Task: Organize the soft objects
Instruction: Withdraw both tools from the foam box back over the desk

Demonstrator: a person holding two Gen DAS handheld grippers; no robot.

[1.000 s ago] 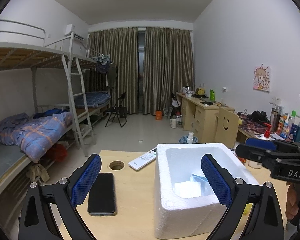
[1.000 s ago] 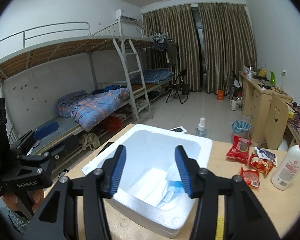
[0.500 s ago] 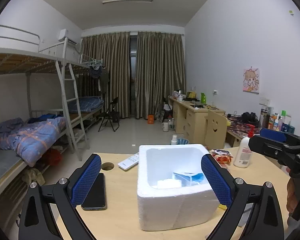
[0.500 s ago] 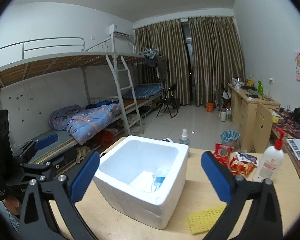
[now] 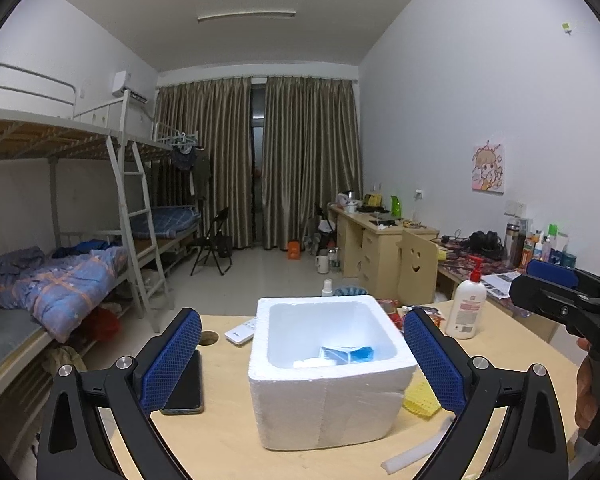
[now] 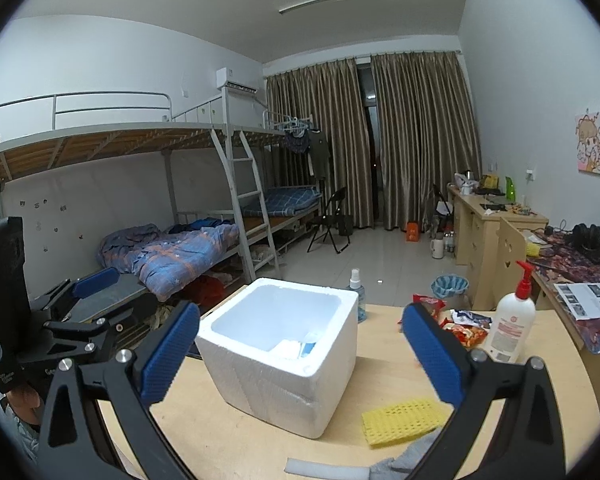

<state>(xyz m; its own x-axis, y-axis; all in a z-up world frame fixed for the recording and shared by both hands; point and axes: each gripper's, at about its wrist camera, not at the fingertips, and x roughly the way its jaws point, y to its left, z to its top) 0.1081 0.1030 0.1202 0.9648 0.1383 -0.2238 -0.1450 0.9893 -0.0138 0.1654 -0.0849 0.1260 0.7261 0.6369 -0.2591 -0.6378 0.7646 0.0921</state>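
Both tools have drawn back; foam box lies ahead of right tool.

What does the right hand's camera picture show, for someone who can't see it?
Open blue-padded tongs frame a white foam box on a wooden table. A yellow mesh pad lies right of the box; a lotion bottle stands behind.
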